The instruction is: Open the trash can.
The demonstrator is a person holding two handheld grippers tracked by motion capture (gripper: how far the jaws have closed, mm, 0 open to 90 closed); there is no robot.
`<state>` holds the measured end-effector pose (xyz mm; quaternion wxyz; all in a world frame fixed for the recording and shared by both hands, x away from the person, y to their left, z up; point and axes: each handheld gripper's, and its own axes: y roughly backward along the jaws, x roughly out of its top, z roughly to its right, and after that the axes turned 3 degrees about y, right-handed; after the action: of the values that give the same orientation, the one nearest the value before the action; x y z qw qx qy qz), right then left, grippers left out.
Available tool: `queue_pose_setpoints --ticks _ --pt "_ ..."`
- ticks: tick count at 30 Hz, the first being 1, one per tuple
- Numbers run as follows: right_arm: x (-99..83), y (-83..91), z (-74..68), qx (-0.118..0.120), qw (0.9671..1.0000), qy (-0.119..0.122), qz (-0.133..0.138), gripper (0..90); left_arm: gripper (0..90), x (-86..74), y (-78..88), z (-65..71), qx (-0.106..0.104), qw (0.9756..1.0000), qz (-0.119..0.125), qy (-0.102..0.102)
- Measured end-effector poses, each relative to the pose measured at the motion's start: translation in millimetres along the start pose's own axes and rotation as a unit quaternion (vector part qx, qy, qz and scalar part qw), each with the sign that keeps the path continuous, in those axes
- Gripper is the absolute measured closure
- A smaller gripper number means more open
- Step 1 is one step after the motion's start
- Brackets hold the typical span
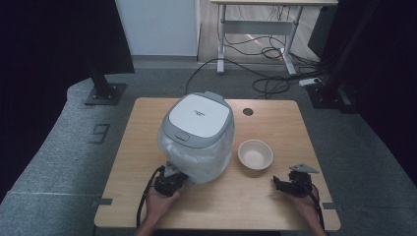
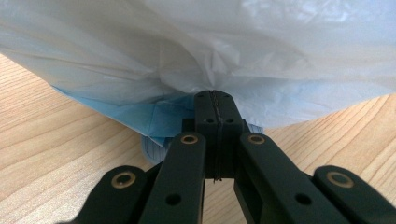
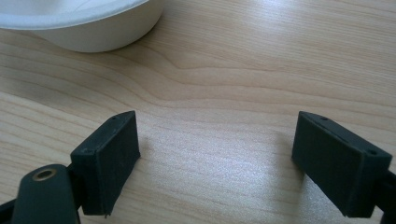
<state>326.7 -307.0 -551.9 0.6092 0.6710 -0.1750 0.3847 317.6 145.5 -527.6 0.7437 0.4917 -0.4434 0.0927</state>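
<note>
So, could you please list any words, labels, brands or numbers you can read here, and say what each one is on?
No text can be read.
Rice cooker lid: a small dark mark near its middle, perhaps a brand, too small and blurred to read.
Plastic bag, bowl and table: no writing visible.

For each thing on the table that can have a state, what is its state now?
Rice cooker: lid closed, upright, wrapped in a plastic bag.
Plastic bag: pulled up around the cooker, lower edge pinched by the left tongs.
Bowl: upright, empty.
Left tongs: shut on the bag.
Right tongs: open, nothing between them, low over the table.
</note>
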Motion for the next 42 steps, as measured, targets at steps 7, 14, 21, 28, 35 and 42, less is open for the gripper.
queue_pose_setpoints --ticks 7,14,21,28,35,42 --pt "0.0 0.0 0.0 0.0 1.0 0.0 0.0 13.9 90.0 0.1 -0.2 1.0 0.004 1.0 -0.002 -0.003" --pt "0.0 0.0 0.0 0.0 1.0 0.0 0.0 13.9 90.0 -0.2 -1.0 2.1 0.008 0.9999 -0.004 -0.006" --pt "0.0 0.0 0.0 0.0 1.0 0.0 0.0 13.9 90.0 -0.9 -2.3 2.3 0.009 0.9999 -0.008 -0.008" --pt "-0.1 0.0 0.0 0.0 1.0 0.0 0.0 13.9 90.0 -2.6 -6.7 2.2 0.011 0.9997 -0.02 -0.009" --pt "-0.1 0.0 0.1 0.0 1.0 0.001 0.0 14.0 90.0 -3.4 -8.6 1.8 0.01 0.9996 -0.024 -0.01" --pt "-0.1 0.0 0.1 0.0 1.0 0.0 0.0 13.9 90.0 -3.4 -8.4 1.1 0.008 0.9996 -0.025 -0.01"
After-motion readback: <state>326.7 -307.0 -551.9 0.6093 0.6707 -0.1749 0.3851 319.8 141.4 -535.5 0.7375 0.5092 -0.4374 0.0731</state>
